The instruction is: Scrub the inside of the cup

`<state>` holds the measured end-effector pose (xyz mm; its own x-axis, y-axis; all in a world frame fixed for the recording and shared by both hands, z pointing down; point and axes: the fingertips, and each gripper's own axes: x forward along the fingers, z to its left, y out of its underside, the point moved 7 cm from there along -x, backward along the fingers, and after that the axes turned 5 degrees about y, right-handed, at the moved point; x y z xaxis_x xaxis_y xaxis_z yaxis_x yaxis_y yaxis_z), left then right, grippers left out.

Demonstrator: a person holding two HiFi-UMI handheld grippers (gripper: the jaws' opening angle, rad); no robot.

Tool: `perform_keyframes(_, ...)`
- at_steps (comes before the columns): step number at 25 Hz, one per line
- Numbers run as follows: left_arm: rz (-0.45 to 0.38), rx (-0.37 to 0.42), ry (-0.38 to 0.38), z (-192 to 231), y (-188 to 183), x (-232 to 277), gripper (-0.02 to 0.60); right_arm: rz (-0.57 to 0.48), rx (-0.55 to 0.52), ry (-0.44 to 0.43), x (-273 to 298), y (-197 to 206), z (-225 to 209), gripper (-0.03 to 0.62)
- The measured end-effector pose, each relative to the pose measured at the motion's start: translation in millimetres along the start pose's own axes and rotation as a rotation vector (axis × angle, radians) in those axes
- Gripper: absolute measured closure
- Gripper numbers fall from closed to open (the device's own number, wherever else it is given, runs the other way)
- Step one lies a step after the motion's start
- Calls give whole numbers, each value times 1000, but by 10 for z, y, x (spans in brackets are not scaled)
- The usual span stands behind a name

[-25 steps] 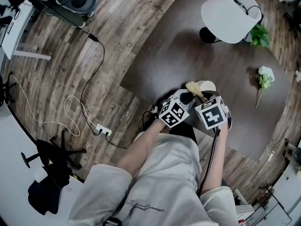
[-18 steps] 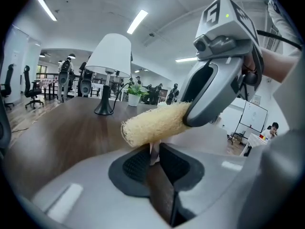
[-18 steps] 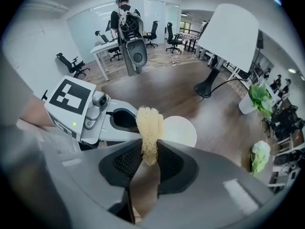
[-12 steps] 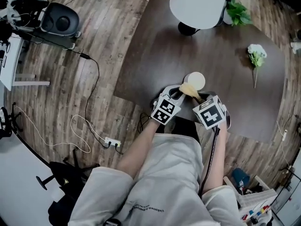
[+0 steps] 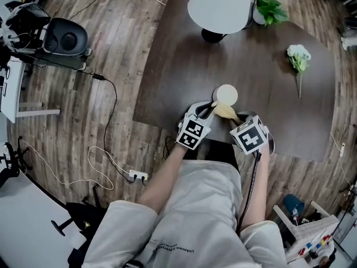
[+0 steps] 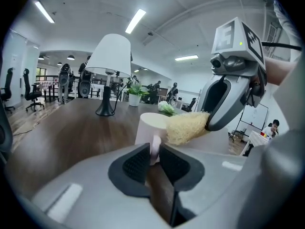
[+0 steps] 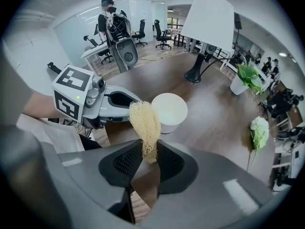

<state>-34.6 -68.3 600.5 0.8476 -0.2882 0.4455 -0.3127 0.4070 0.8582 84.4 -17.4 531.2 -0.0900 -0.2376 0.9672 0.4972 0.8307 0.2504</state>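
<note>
Two hand-held grippers sat close together at the near edge of the dark brown tabletop (image 5: pixel 268 116). The left hand-held gripper (image 6: pixel 153 157) had its jaws set narrow, pinching the handle (image 6: pixel 155 146) of the white cup (image 6: pixel 151 124) between the dark pads. The right hand-held gripper (image 7: pixel 149 159) was clamped on the lower end of a pale yellow fibrous scrubber (image 7: pixel 145 123). The scrubber's free end stood up out of the jaws beside the cup's rim; whether it touched the rim could not be told. The cup stood upright on the tabletop with its mouth facing up. Farther back stood a white-shaded lamp (image 5: pixel 219 5) with a potted plant (image 5: pixel 271 11) just beside it. A white flower (image 5: pixel 298 56) lay well apart to the right.
</note>
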Motion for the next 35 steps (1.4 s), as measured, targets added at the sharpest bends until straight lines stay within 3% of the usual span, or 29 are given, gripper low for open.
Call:
perform_keyframes(9, 12, -8, -27, 106, -72, 64, 522, 34, 68, 94, -19, 175, -295, 479)
perform_keyframes(22, 6, -40, -70, 247, -157, 62, 517, -58, 196, 233, 91, 197, -566, 480)
perform_keyframes(30, 14, 5, -84, 174, -113, 29, 511, -195, 274, 228, 24, 259, -714, 480)
perform_keyframes(35, 0, 7, -135, 115, -142, -59, 509, -222, 255, 210, -11, 301, -745, 480)
